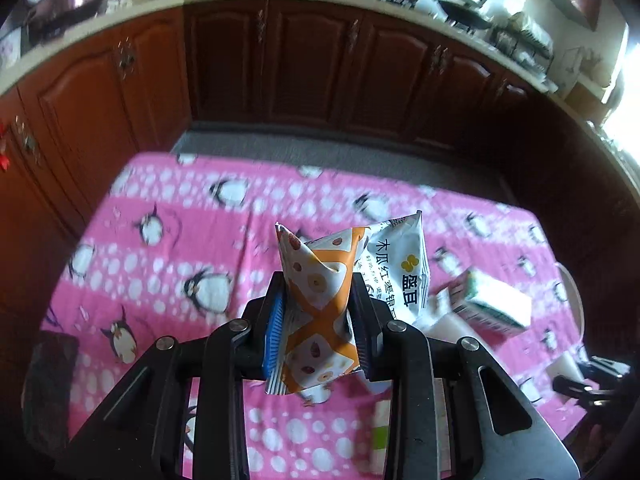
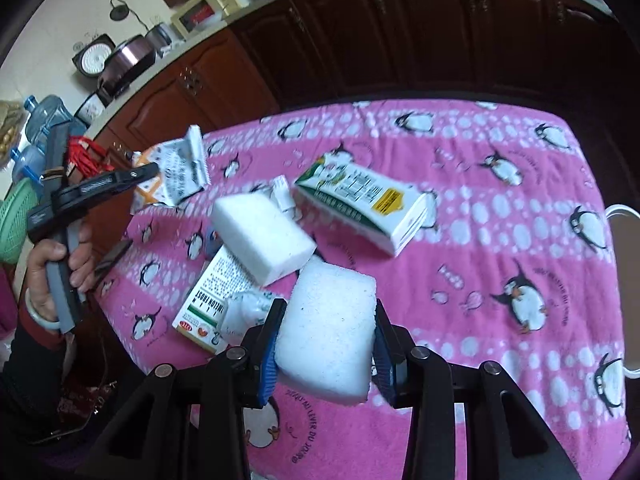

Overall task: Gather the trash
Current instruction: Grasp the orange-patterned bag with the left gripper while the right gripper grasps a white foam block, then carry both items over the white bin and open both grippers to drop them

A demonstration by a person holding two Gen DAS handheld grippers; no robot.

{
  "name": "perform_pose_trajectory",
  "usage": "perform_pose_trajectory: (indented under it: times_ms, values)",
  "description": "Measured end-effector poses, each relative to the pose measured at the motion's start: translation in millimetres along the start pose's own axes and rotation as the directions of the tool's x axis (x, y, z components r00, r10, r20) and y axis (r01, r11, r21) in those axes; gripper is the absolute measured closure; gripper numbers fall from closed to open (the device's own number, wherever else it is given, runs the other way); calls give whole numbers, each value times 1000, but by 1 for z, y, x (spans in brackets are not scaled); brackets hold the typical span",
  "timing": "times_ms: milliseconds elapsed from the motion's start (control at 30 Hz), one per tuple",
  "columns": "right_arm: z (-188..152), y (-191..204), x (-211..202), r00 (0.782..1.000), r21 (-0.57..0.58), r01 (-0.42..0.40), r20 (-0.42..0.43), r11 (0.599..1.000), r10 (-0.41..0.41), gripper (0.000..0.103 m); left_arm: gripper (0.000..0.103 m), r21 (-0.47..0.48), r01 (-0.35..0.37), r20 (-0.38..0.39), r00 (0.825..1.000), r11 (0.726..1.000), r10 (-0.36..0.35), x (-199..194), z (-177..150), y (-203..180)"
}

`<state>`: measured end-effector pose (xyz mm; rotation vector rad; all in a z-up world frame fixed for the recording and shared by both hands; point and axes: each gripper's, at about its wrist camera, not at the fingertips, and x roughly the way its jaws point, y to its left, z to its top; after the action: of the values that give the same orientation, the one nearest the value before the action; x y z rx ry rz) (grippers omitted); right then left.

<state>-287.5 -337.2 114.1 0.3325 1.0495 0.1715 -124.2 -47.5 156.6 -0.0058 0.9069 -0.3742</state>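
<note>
Wrappers [image 1: 320, 296] are pinched in my left claw [image 1: 318, 320]: an orange-and-white snack packet in front, and behind it a white packet printed with Chinese characters and a yellow clover mark. My right claw [image 2: 326, 344] is clamped on a white foam block [image 2: 328, 332], lifted just above the pink penguin blanket [image 2: 500, 216] that covers the worktop. Only the right wrist view shows the rest of the litter clearly: a second foam block [image 2: 262, 238], a green-and-white carton [image 2: 362, 202] with a yellow label patch whose small print is too blurred to read, and a flat box [image 2: 212, 296] lettered "FROST" lying partly under the second block. That view also shows my left hand [image 2: 56, 268] gripping the claw's handle off the worktop's edge. Script along the blanket's penguins is too distorted to make out.
</note>
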Motion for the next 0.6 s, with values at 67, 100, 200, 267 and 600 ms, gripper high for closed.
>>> perform_pose_trajectory:
  times_ms: [67, 100, 200, 267, 600]
  values:
    - [-1, -5, -7, 1000, 8, 4, 12, 1000, -4, 65, 75, 16, 27, 12, 1000, 1000, -27, -8, 6, -14]
    - [0, -9, -10, 1000, 14, 5, 17, 1000, -5, 65, 75, 30, 39, 15, 999, 999, -40, -10, 8, -23]
    - [0, -20, -20, 999, 35, 17, 40, 999, -18, 65, 75, 90, 76, 11, 997, 993, -77, -12, 8, -55]
    - [1, -25, -25, 998, 50, 24, 51, 998, -27, 65, 75, 127, 106, -6, 994, 986, -106, -9, 6, -78]
    - [4, -76, -60, 984, 134, 121, 116, 984, -137, 64, 75, 251, 213, -82, 977, 944, -199, 12, -4, -187]
